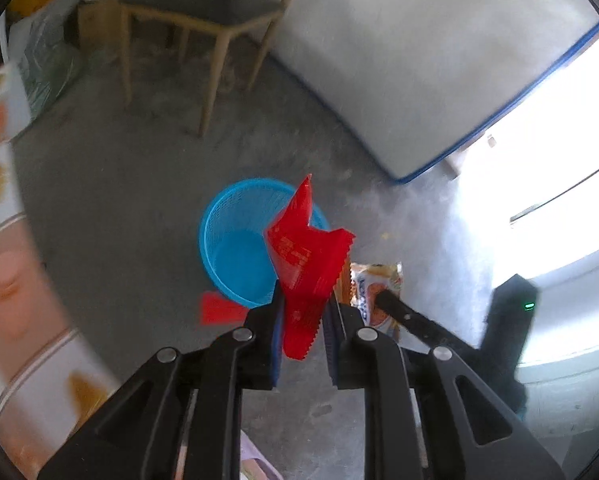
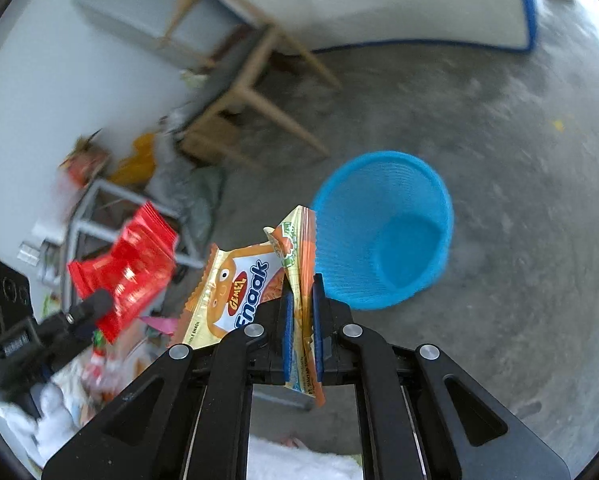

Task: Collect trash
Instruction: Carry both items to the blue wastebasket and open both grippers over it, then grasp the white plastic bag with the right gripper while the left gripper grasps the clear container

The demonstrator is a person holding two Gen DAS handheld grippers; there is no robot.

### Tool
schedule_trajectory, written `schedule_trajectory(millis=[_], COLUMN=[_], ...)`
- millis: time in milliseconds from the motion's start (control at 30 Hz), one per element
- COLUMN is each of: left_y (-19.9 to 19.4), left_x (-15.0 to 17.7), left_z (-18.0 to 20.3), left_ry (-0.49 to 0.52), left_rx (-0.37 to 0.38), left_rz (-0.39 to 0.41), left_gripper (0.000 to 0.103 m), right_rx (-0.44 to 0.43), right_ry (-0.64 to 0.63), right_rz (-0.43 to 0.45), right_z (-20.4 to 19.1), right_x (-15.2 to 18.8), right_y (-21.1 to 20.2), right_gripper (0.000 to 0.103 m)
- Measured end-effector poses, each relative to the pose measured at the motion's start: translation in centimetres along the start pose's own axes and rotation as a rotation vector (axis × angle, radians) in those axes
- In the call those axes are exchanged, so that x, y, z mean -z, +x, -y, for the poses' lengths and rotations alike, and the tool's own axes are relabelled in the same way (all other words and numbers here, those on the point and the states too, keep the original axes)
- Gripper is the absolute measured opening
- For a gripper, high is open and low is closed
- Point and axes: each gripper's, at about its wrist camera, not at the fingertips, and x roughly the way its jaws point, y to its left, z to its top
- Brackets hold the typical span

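Red foil catches the eye first: a red wrapper (image 1: 305, 276) is pinched between the pads of the left hand-held gripper (image 1: 303, 312), its crinkled top sticking up in front of a blue mesh basket (image 1: 235, 240) that stands on the grey concrete floor (image 1: 139, 184). The right hand-held gripper (image 2: 299, 312) is clenched on an orange snack packet (image 2: 255, 280), the packet's folded edge squeezed between the blue pads and its printed face fanning out to the left. Both wrappers hang in the air near the basket's rim, not inside it; the basket looks bare within. A flat red scrap (image 1: 219, 308) lies on the floor just beside the basket's near side. Farther back a wooden chair (image 1: 203, 28) stands near a white mattress with blue piping (image 1: 419, 60) that leans upright. Everything away from the grippers is smeared with blur
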Motion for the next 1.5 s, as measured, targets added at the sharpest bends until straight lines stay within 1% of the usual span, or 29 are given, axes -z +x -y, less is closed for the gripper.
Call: schedule_trajectory(millis=[33,133,167,200,233,267,333,367,433,467,533,567,600,633,667,700,800,867,900,933,1000,1067,1167,1200,1267,1400,1467,1500], left_y=[2.0,6.3,7.4,8.7,9.5,10.5,11.0,11.0,10.1,9.5,7.9,7.1,5.6,4.3,2.8,1.9,-2.1,-5.3,-6.8,-8.4,-11.8,-15.4,-19.8,-21.7,-25.0,-31.8,-34.3,-35.1], left_x=[-0.6,-1.7,-1.9,-2.3,-2.6,-3.0,-3.1,-3.2,-2.8,-2.6,-2.3,-2.3,-1.8,-1.4,-0.9,-0.5,1.4,3.0,3.8,4.7,6.7,9.0,12.0,13.1,14.9,18.9,20.4,20.6], left_z=[0.2,1.1,0.9,1.0,1.0,1.1,1.2,1.2,1.1,1.0,1.2,1.0,1.1,1.2,1.3,1.4,1.6,1.5,1.4,1.2,0.8,-0.2,-2.6,-3.9,-6.4,-12.3,-14.9,-16.0], left_ry=[-0.003,-0.018,-0.016,-0.006,-0.001,0.001,0.008,0.011,0.017,0.025,0.056,0.064,0.07,0.076,0.083,0.09,0.109,0.121,0.126,0.132,0.142,0.146,0.119,0.091,0.036,-0.102,-0.146,-0.163], left_rx=[-0.019,-0.016,-0.019,-0.04,-0.066,-0.089,-0.092,-0.095,-0.083,-0.08,-0.088,-0.088,-0.086,-0.074,-0.062,-0.057,-0.038,-0.034,-0.036,-0.05,-0.08,-0.119,-0.164,-0.186,-0.228,-0.341,-0.396,-0.418], left_rz=[-0.022,-0.07,-0.074,-0.078,-0.083,-0.085,-0.077,-0.068,-0.039,-0.02,0.031,0.054,0.099,0.138,0.177,0.202,0.275,0.33,0.349,0.369,0.418,0.468,0.52,0.54,0.574,0.679,0.708,0.71], left_gripper=[0.017,0.018,0.024,0.037,0.046,0.058,0.06,0.061,0.063,0.065,0.066,0.066,0.066,0.066,0.066,0.066,0.066,0.066,0.066,0.066,0.066,0.066,0.068,0.069,0.069,0.069,0.069,0.069], right_rx=[0.018,0.034,0.046,0.055,0.069,0.082,0.109,0.111,0.111,0.116,0.134,0.146,0.159,0.171,0.187,0.214,0.303,0.345,0.378,0.387,0.371,0.338,0.229,0.175,0.103,-0.028,-0.117,-0.166], right_ry=[0.028,0.066,0.087,0.099,0.119,0.139,0.172,0.18,0.184,0.171,0.141,0.122,0.09,0.067,0.036,-0.008,-0.138,-0.222,-0.287,-0.326,-0.396,-0.435,-0.463,-0.466,-0.489,-0.593,-0.665,-0.701], right_rz=[-0.008,-0.025,-0.02,-0.017,-0.014,-0.012,-0.019,-0.021,-0.014,-0.006,0.011,0.023,0.043,0.06,0.083,0.119,0.227,0.265,0.258,0.245,0.219,0.222,0.226,0.217,0.194,0.149,0.103,0.074], right_z=[0.6,1.7,2.2,2.5,3.0,3.6,4.4,5.0,5.2,5.1,4.6,4.2,3.7,3.4,3.1,2.5,0.5,-0.9,-2.0,-2.5,-3.8,-5.2,-7.5,-8.5,-10.2,-15.0,-18.2,-19.8], right_x=[-0.6,-2.2,-2.8,-3.3,-3.7,-4.1,-4.2,-4.3,-3.8,-3.4,-3.0,-2.8,-2.3,-2.0,-1.8,-1.3,0.1,1.2,1.9,2.3,3.4,4.7,6.2,6.6,7.1,8.8,9.9,10.5], right_y=[1.5,4.3,5.4,5.7,6.5,7.0,8.0,7.8,7.1,6.6,5.7,5.3,4.1,3.3,2.6,1.0,-2.0,-3.3,-3.9,-4.1,-4.5,-5.3,-6.2,-6.4,-6.6,-6.7,-6.4,-6.2], right_gripper=[0.009,0.011,0.015,0.026,0.034,0.045,0.047,0.047,0.047,0.047,0.049,0.052,0.059,0.063,0.072,0.081,0.096,0.095,0.095,0.095,0.095,0.095,0.095,0.095,0.095,0.095,0.095,0.095])
